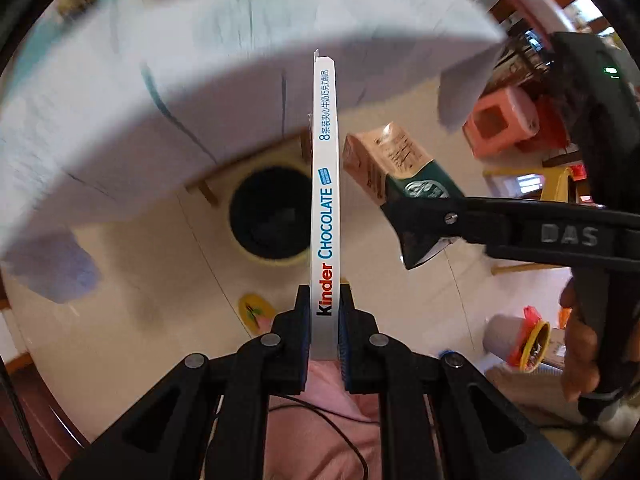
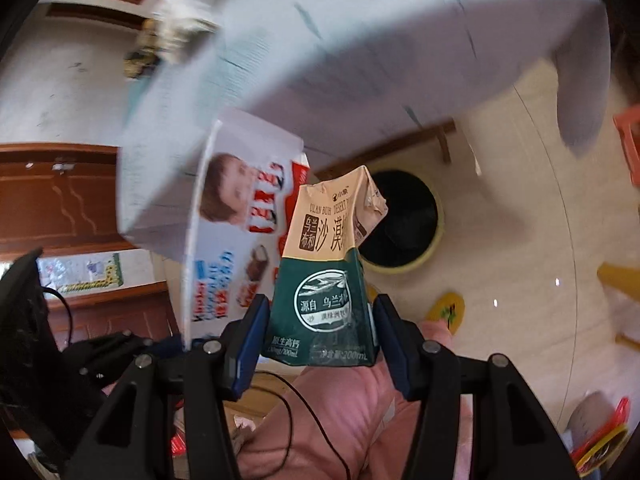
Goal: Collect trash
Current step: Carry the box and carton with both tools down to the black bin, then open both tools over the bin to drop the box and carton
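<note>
A flat Kinder chocolate box (image 1: 325, 208) is clamped edge-on in the left tool (image 1: 324, 320), and a crumpled milk carton (image 2: 326, 276) is pinched in the right tool (image 2: 320, 320). Both are held in the air above a dark-lined bin (image 1: 272, 216) on the floor, so this looks like the carrying step. Next, each piece likely needs lowering over the bin's mouth before letting go.

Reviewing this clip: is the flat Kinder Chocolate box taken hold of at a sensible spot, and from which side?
Yes. The left gripper pinches the Kinder Chocolate box across its two broad faces at one end, coming in along its length. The box is thin and flat, so the jaws close fully on it.
</note>
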A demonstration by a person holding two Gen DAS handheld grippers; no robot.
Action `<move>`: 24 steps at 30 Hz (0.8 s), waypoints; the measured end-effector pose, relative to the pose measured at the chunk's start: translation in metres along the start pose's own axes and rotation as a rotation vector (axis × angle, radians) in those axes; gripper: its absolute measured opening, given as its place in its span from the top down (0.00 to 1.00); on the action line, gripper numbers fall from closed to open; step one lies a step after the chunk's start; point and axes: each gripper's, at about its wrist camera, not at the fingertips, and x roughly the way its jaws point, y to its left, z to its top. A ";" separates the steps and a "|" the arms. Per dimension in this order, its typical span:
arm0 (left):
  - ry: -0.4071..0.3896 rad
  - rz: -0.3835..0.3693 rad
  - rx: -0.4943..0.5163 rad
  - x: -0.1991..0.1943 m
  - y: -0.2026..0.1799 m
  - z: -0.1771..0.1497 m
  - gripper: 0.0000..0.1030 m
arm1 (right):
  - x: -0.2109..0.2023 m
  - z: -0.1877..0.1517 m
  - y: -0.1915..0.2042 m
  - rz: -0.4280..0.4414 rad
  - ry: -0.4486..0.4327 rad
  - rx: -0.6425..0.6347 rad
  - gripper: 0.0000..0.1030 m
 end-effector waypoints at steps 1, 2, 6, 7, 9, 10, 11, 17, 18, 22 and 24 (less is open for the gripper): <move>0.023 -0.002 -0.015 0.019 0.004 0.001 0.91 | 0.012 0.002 -0.008 0.001 0.010 0.017 0.48; 0.047 -0.005 -0.029 0.043 0.009 0.004 0.91 | 0.026 0.004 -0.017 -0.003 0.018 0.034 0.48; 0.104 -0.016 -0.069 0.112 0.027 0.014 0.91 | 0.083 0.011 -0.051 -0.028 0.072 0.089 0.47; 0.112 -0.017 -0.072 0.124 0.030 0.016 0.90 | 0.097 0.014 -0.059 -0.033 0.089 0.106 0.47; 0.129 -0.007 -0.072 0.154 0.039 0.024 0.90 | 0.122 0.019 -0.073 -0.050 0.116 0.135 0.47; 0.134 -0.002 -0.071 0.164 0.042 0.027 0.90 | 0.135 0.022 -0.080 -0.060 0.124 0.148 0.47; 0.145 0.006 -0.073 0.179 0.047 0.031 0.90 | 0.146 0.026 -0.083 -0.066 0.130 0.159 0.47; 0.155 0.044 -0.068 0.222 0.067 0.049 0.84 | 0.188 0.046 -0.096 -0.066 0.145 0.204 0.46; 0.150 0.057 -0.063 0.226 0.068 0.051 0.80 | 0.193 0.048 -0.095 -0.064 0.146 0.214 0.45; 0.125 0.102 -0.074 0.226 0.080 0.055 0.58 | 0.206 0.059 -0.093 -0.051 0.152 0.234 0.45; 0.112 0.109 -0.084 0.223 0.084 0.056 0.57 | 0.208 0.062 -0.091 -0.061 0.144 0.230 0.45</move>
